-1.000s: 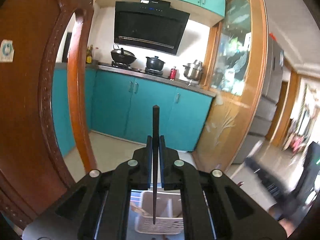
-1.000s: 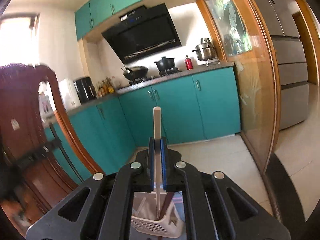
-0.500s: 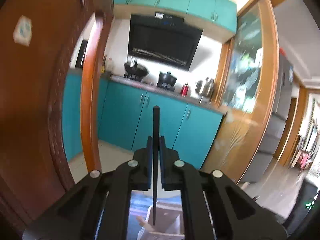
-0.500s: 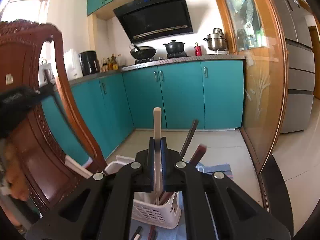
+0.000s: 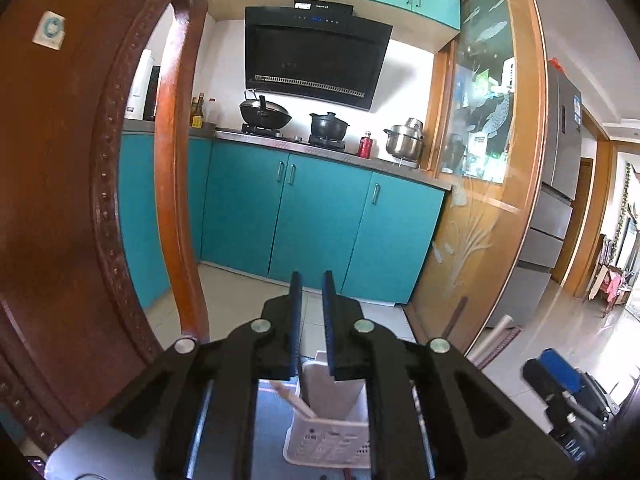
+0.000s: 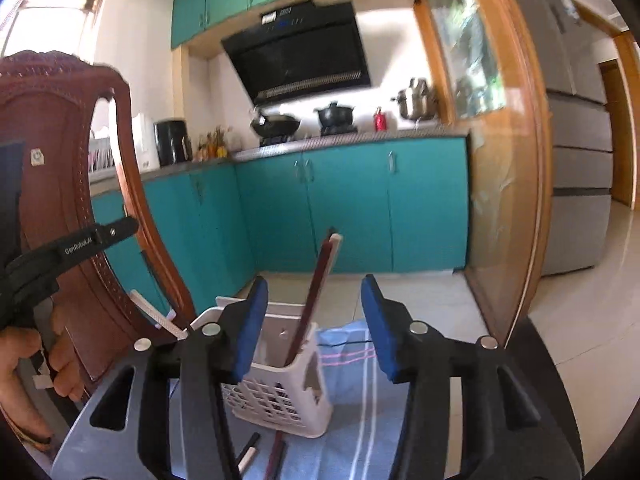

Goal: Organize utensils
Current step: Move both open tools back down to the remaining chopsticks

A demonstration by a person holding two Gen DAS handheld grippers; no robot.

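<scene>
A white perforated utensil basket (image 6: pixel 288 388) stands on a blue striped cloth (image 6: pixel 356 404). Dark red and pale chopsticks (image 6: pixel 320 288) lean upright in it. My right gripper (image 6: pixel 314 316) is open and empty just above and in front of the basket. In the left wrist view the same basket (image 5: pixel 332 420) sits below my left gripper (image 5: pixel 311 320), whose jaws stand slightly apart with nothing between them. A pale chopstick (image 5: pixel 294 398) leans in the basket there. Loose chopsticks (image 6: pixel 276 456) lie on the cloth before the basket.
A carved wooden chair back (image 5: pixel 80 200) rises close at the left, also in the right wrist view (image 6: pixel 68 208). The hand with the left gripper (image 6: pixel 48 256) shows at the left edge. Teal cabinets (image 5: pixel 320 220), a stove with pots and a glass partition (image 5: pixel 480 160) lie beyond.
Both grippers have opened and let go of their chopsticks: the dark one from the left, the pale one from the right. Those chopsticks now stand in the basket.
</scene>
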